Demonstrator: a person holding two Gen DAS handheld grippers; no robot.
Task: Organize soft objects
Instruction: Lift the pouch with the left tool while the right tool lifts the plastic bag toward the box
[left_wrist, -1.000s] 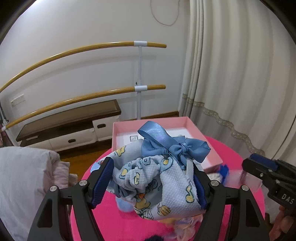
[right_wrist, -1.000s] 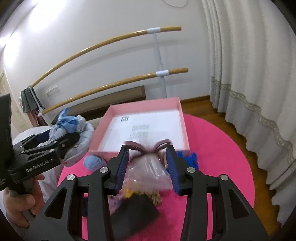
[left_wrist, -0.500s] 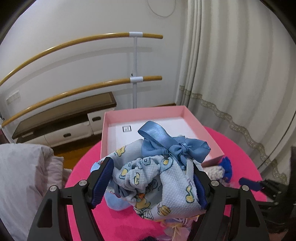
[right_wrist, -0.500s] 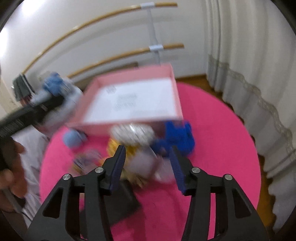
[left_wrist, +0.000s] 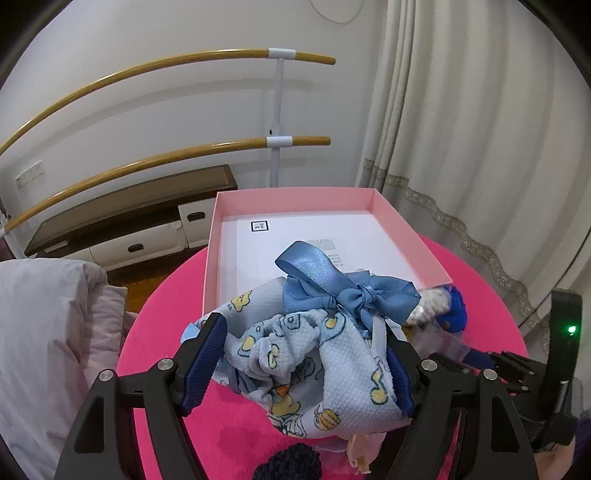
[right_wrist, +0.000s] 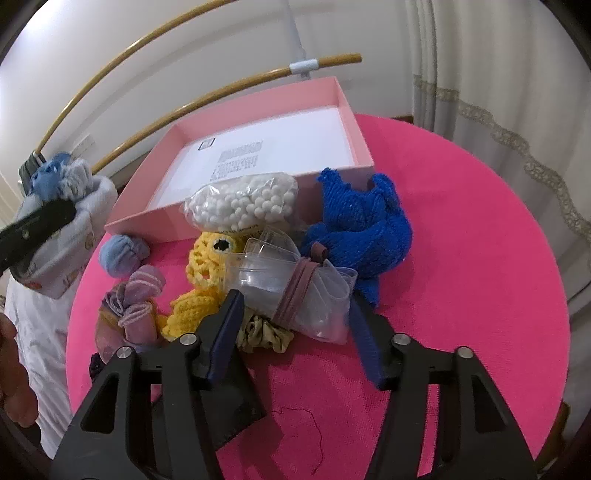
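The left hand-held gripper (left_wrist: 306, 358) clamps a pale-blue printed cloth bundle (left_wrist: 314, 354) tied with a blue ribbon (left_wrist: 343, 291), poised just short of the open pink box (left_wrist: 406, 236) on the bench (right_wrist: 461, 221); next I judge it goes into the box. The right hand-held gripper (right_wrist: 295, 332) is closing, its jaws either side of a clear banded packet (right_wrist: 295, 291) lying among the pile; whether the pads touch it I cannot tell.

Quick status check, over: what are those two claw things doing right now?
Left tool clamps blue printed cloth bundle. Right tool closing around clear banded packet. Pink box empty; yellow crochet toy crowds packet.
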